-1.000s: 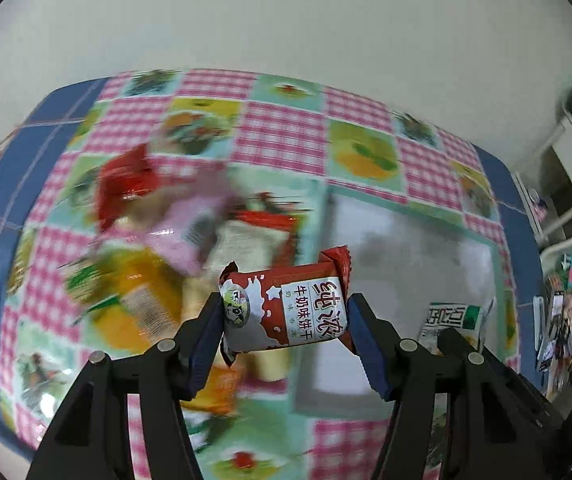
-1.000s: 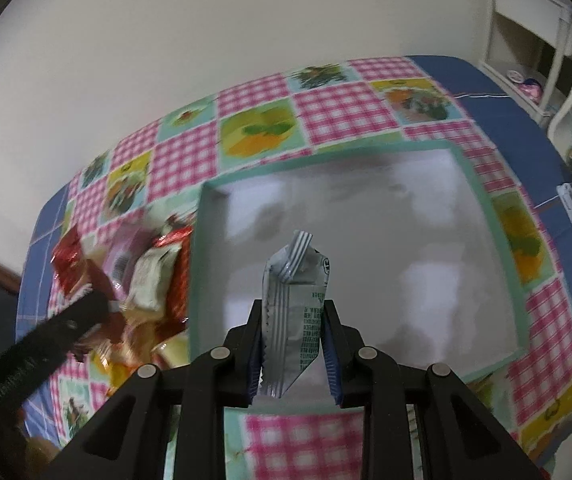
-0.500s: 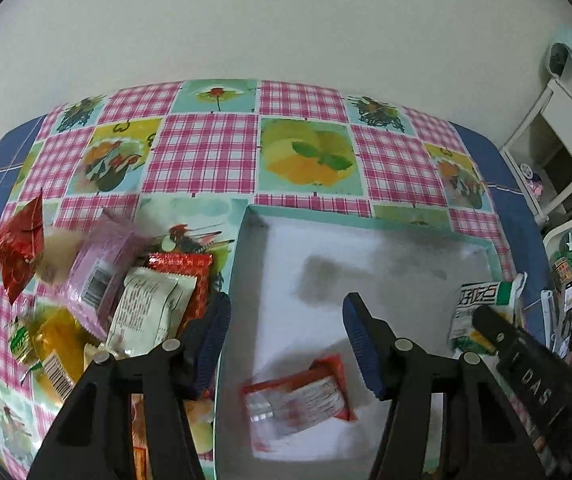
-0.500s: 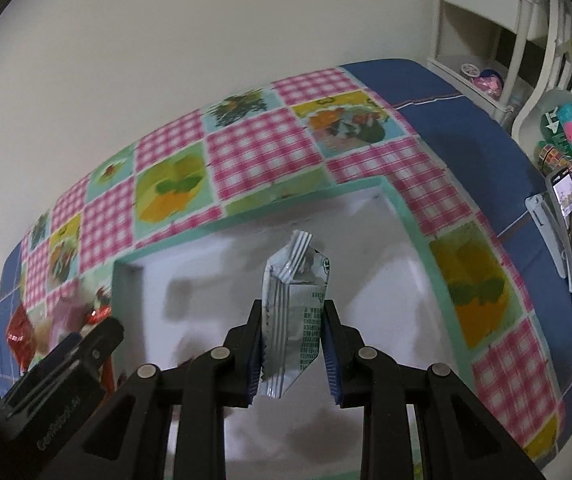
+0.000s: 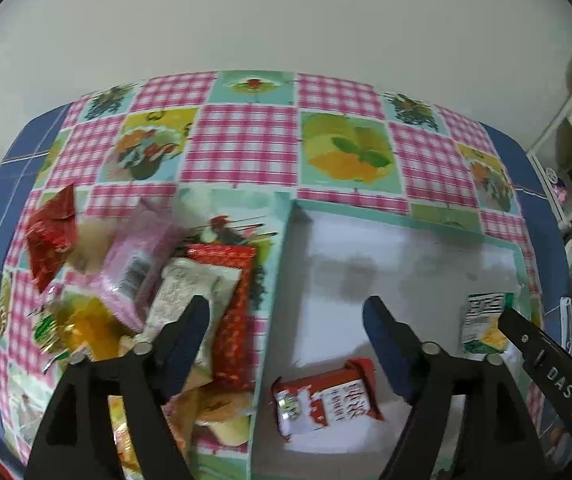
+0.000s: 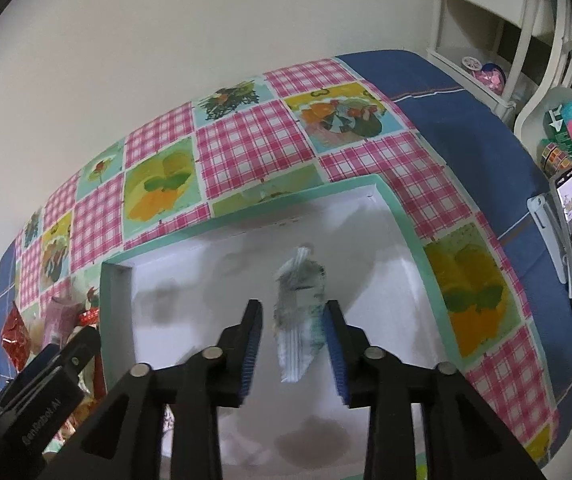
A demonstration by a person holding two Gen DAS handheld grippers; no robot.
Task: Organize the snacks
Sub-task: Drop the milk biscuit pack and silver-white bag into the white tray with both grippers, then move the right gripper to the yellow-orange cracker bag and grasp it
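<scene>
Left jaws: opening, nothing between — left gripper (image 5: 283,344) just let go.
Red packet (image 5: 326,398): dropped, flat below the jaws, inside tray (image 5: 398,224).
Right jaws: opening — right gripper (image 6: 292,344) freeing grey-green packet (image 6: 300,312), blurred between them, over the tray.
Pile (image 5: 141,280): left of left jaws, still unsorted.

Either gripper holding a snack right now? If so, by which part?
Neither. The left gripper is opening with nothing between its jaws; the red-and-white milk biscuit packet lies in the white tray. The right gripper is opening, the blurred grey-green snack packet dropping free.
</scene>
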